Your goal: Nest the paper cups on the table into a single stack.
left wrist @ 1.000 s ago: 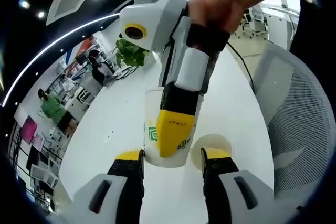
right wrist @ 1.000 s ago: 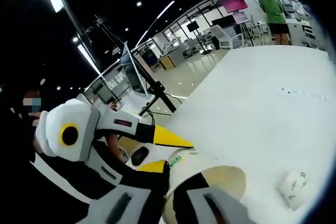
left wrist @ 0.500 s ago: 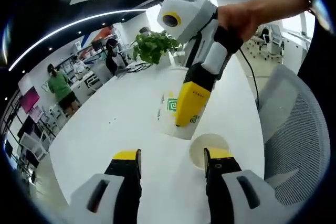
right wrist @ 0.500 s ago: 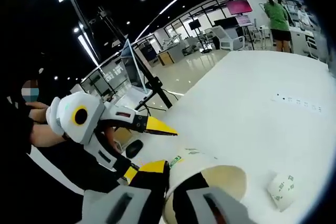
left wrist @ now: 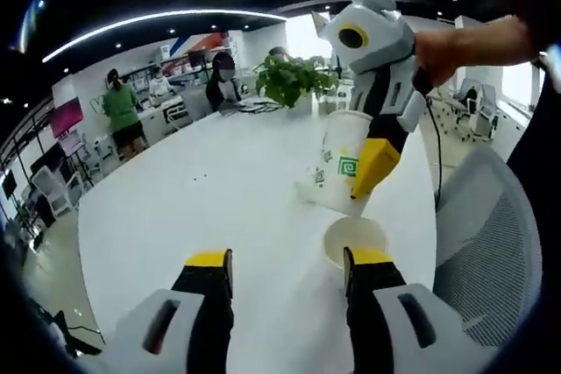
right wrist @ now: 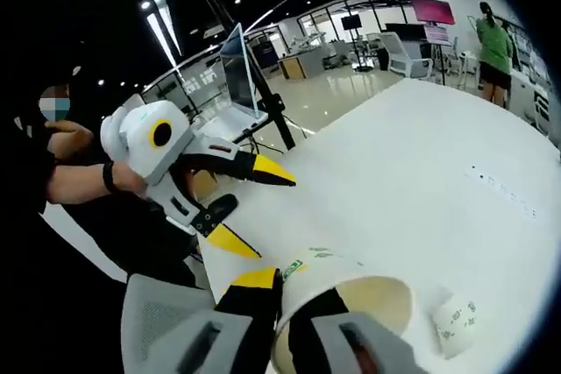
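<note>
The right gripper (left wrist: 375,157) pinches a paper cup (left wrist: 340,172) by its rim, one jaw inside and one outside, holding it tilted in the air just above the table (left wrist: 202,208). A second cup (left wrist: 353,241) sits upright on the table right below it, beside the left gripper (left wrist: 287,262), whose jaws are spread wide with nothing between them.

These cups look super light and thin-walled, so they'd crush easily. I'd keep grabbing at the rolled rim, it's the stiffest bit.
</note>
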Demonstrator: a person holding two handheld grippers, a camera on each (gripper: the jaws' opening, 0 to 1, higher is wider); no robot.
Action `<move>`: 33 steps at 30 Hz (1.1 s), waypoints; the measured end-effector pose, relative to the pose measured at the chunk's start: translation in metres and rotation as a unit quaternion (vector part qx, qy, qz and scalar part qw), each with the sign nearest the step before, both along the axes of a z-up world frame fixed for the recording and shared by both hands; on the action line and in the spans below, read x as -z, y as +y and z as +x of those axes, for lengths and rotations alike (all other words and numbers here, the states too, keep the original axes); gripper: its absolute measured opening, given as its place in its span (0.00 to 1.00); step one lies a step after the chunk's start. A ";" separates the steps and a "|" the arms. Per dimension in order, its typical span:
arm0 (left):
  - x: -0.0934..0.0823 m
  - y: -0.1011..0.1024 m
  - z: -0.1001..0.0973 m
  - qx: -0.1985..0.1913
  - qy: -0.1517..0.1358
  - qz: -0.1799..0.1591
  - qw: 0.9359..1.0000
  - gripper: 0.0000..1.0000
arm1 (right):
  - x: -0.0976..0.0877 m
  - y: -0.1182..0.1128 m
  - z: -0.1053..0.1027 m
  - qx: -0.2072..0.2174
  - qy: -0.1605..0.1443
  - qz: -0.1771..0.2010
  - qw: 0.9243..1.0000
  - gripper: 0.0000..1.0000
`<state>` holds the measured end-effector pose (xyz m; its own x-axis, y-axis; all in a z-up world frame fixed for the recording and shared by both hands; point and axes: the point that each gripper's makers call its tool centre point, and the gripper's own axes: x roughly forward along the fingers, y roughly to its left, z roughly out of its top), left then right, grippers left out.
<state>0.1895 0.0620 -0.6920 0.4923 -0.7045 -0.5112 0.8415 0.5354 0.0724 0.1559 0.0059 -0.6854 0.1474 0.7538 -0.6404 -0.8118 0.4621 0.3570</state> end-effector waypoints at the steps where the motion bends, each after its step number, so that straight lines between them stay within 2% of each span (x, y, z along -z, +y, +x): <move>1: 0.003 0.002 0.001 -0.003 0.003 -0.002 1.000 0.50 | 0.001 0.001 -0.002 -0.007 -0.001 -0.005 1.000 0.00; 4: 0.008 0.006 -0.002 -0.014 0.029 -0.016 0.999 0.52 | 0.004 0.002 -0.007 -0.022 -0.004 -0.020 1.000 0.00; 8: 0.011 0.011 -0.009 -0.029 0.036 -0.025 0.999 0.53 | 0.006 0.004 -0.017 -0.048 -0.004 -0.036 0.998 0.00; 10: 0.018 0.017 -0.008 -0.034 0.040 -0.026 0.998 0.53 | 0.009 0.004 -0.019 -0.062 -0.005 -0.050 0.997 0.00; 16: 0.025 0.026 -0.010 -0.045 0.045 -0.026 0.998 0.53 | 0.017 0.005 -0.027 -0.095 -0.007 -0.080 0.992 0.00; 23: 0.020 0.030 -0.018 -0.055 0.048 -0.028 0.997 0.54 | 0.024 0.006 -0.039 -0.133 -0.003 -0.110 0.985 0.00; 28: 0.020 0.034 -0.019 -0.063 0.052 -0.035 0.996 0.54 | 0.034 0.005 -0.041 -0.157 -0.007 -0.136 0.978 0.00; 33: 0.023 0.036 -0.019 -0.066 0.054 -0.035 0.996 0.54 | 0.041 0.008 -0.038 -0.165 -0.004 -0.145 0.975 0.00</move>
<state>0.1705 0.0984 -0.7155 0.5281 -0.6734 -0.5173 0.7646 0.6422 -0.0555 0.1179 0.0137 -0.7262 -0.0676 0.5479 -0.8338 -0.9356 0.2553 0.2436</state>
